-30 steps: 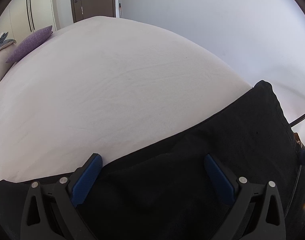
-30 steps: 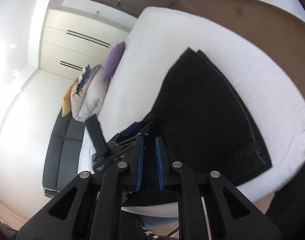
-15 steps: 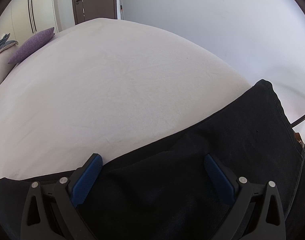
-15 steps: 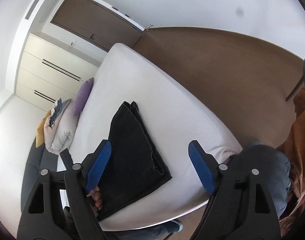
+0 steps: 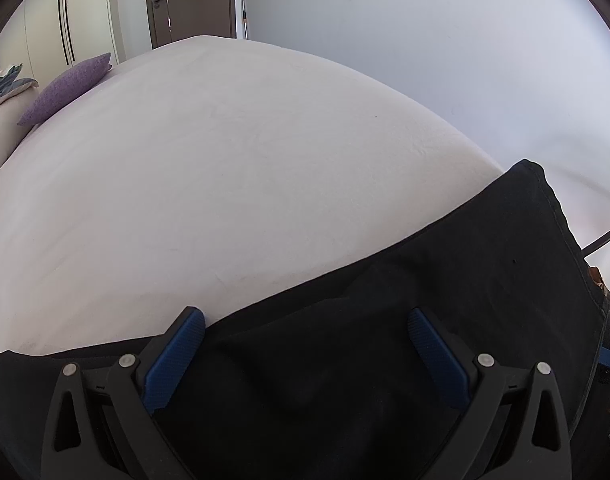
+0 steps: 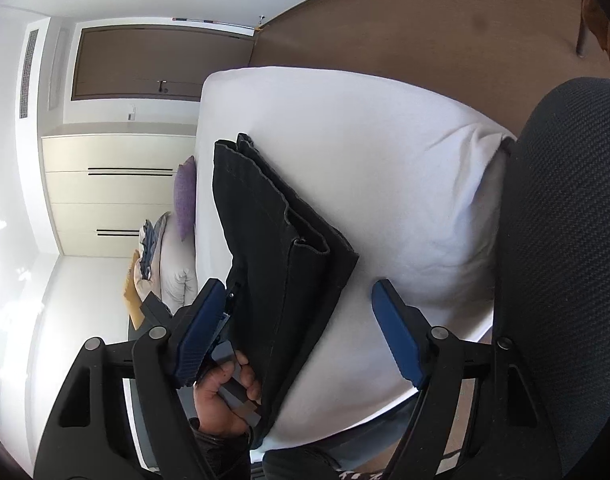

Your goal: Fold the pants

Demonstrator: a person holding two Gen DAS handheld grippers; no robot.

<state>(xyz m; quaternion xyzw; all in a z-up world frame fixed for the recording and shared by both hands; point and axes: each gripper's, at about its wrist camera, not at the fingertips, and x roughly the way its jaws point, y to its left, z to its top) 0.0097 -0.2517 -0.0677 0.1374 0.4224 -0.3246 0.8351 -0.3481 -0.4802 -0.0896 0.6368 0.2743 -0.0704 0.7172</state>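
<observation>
Lying folded on bed (image 5: 225,168): pants (image 6: 281,248); purple pillow (image 5: 65,88) nearby.

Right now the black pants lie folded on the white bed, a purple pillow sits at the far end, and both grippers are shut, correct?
Not quite. Both grippers are open: the left wrist view shows the left gripper spread above the black pants, and the right gripper is spread too. The white bed and purple pillow are as stated.

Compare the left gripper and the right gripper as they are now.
The left gripper sits low over the black pants, fabric filling the gap between its fingers; the right gripper is raised above the bed, viewing the pants from higher. Both stand open, holding nothing.
</observation>
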